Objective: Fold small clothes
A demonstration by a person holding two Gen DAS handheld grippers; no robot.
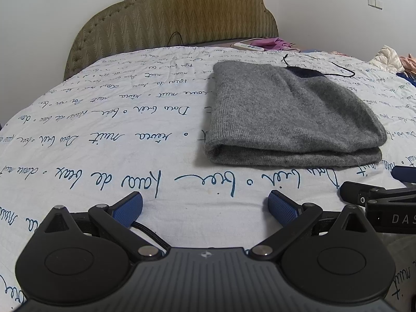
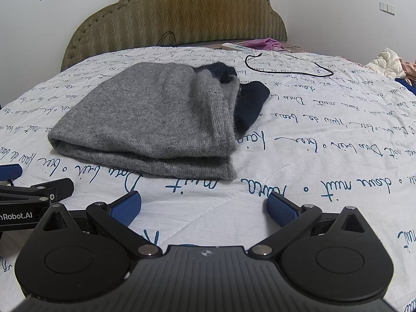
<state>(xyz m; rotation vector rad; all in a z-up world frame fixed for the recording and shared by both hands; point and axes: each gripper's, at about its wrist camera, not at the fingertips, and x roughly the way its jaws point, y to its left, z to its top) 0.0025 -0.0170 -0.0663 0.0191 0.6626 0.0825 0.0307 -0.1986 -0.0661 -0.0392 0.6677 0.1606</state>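
Note:
A grey knitted garment (image 1: 288, 111) lies folded in layers on the white bedspread (image 1: 117, 135), with a dark navy part (image 2: 251, 101) sticking out at its far right side. My left gripper (image 1: 205, 209) hovers open over bare bedspread, short of the garment's near left corner. My right gripper (image 2: 204, 209) is open too, just in front of the garment (image 2: 156, 119), near its right front corner. Neither holds anything. Each gripper shows at the edge of the other's view, the right one (image 1: 384, 197) and the left one (image 2: 31, 192).
A padded olive headboard (image 1: 176, 20) stands at the far end of the bed. A thin black cable (image 2: 288, 65) loops on the bedspread behind the garment. A white power strip (image 1: 249, 46), pink cloth (image 1: 267, 43) and more clothes (image 2: 390, 63) lie at the far right.

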